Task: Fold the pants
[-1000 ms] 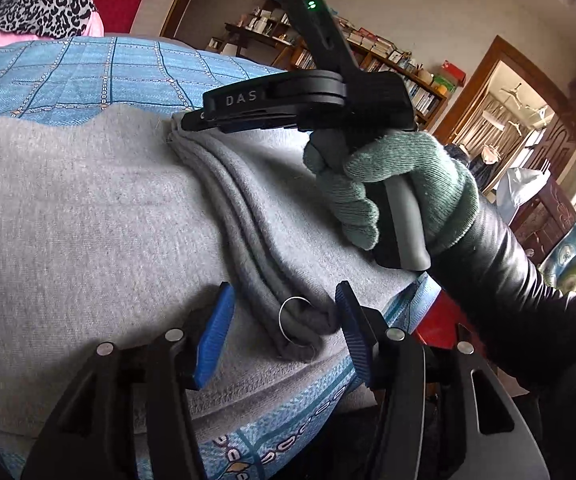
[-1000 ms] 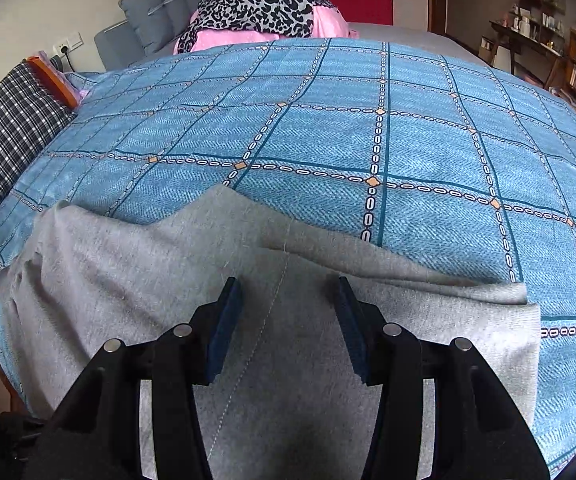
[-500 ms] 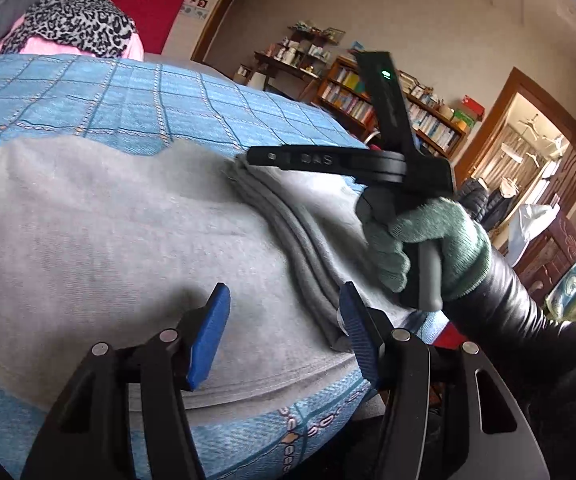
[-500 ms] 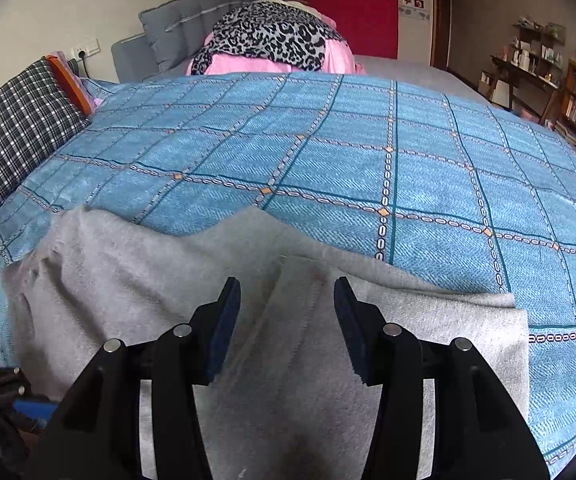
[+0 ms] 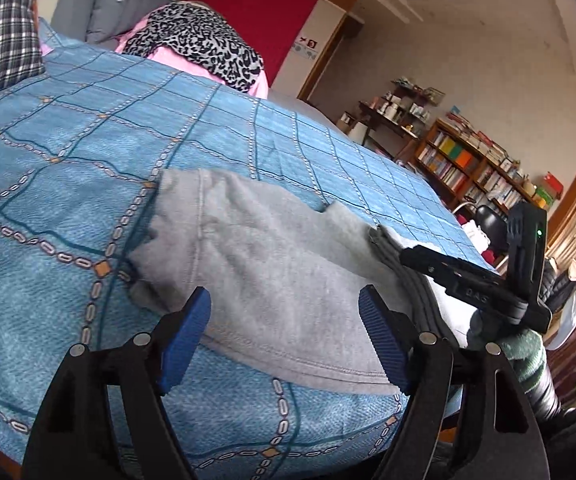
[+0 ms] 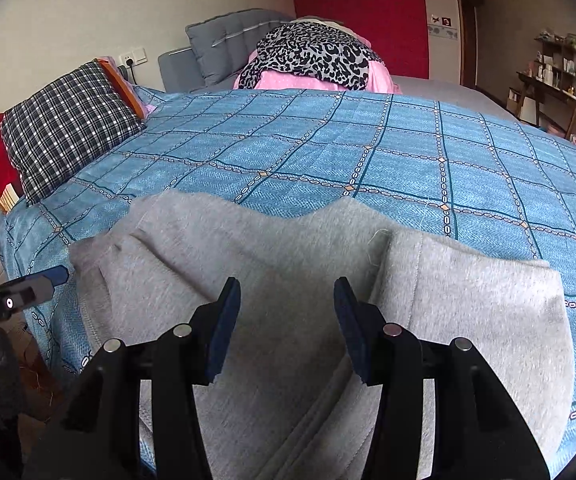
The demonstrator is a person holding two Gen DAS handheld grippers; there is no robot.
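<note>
The grey pants [image 6: 288, 280] lie spread on the bed [image 6: 408, 152], near its front edge, on a blue checked cover. In the right wrist view one part of them is folded over on the right, its seamed edge running down beside the right gripper [image 6: 287, 328]. In the left wrist view the pants [image 5: 271, 264] show a hemmed edge towards the camera and a stack of darker grey folds at their right end.

The left gripper [image 5: 285, 340] hovers over the near hem with its jaws opening; they stand wide apart, with cloth under the gap but no pad pressing on it. The right gripper's jaws are spread part way and hold nothing; the pants lie below and behind them. In the left wrist view the right gripper [image 5: 404, 256] reaches in from the right, its tips at the stacked folds, and a green-gloved hand [image 5: 528, 352] holds its handle; whether the tips touch the cloth I cannot tell.

At the head of the bed lie a plaid pillow [image 6: 67, 132], a grey cushion [image 6: 227, 44] and a leopard-print cloth [image 6: 316, 56] over pink fabric. A bookshelf [image 5: 476, 176] stands by the far wall.
</note>
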